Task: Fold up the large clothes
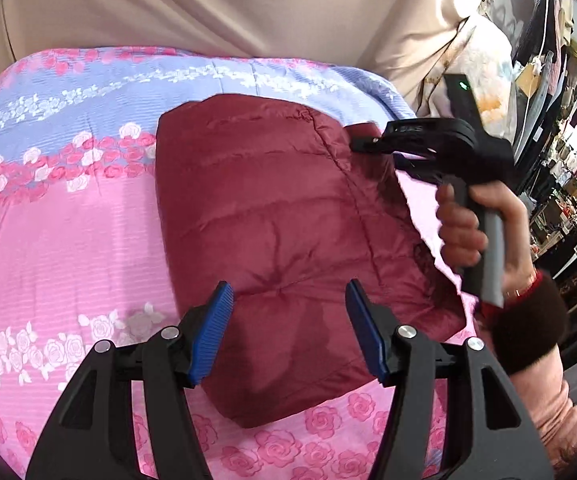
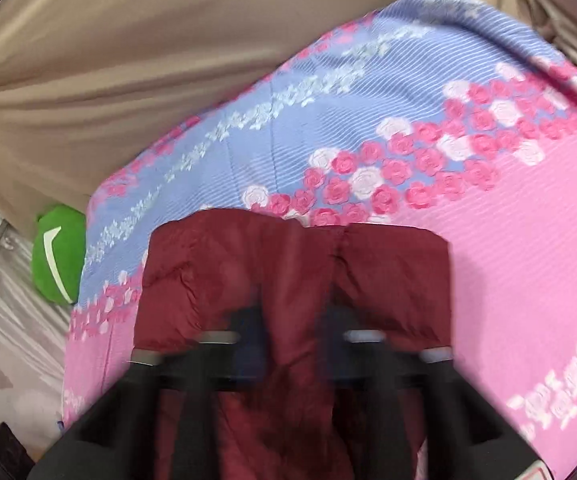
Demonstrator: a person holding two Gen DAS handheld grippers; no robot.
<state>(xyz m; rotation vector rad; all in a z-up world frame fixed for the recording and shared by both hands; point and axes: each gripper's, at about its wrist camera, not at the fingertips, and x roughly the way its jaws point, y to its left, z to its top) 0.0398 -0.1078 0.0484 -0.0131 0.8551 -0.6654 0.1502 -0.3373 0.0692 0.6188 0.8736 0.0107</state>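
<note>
My left gripper point(image 1: 288, 332) gapes over the folded maroon puffer jacket point(image 1: 280, 220) on the floral quilt point(image 1: 68, 200). Right gripper point(image 2: 288, 344) pinches its edge. Green cushion point(image 2: 58, 256) beside quilt.

Maroon quilted jacket point(image 1: 272, 208), folded, lying on floral bedspread point(image 1: 68, 220)

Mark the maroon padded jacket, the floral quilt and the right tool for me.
maroon padded jacket point(image 1: 272, 216), left wrist view, middle of its quilted top panel.
floral quilt point(image 1: 68, 220), left wrist view, bare pink stretch left of the jacket.
right tool point(image 1: 362, 145), left wrist view, its tips at the jacket's far right edge.
</note>
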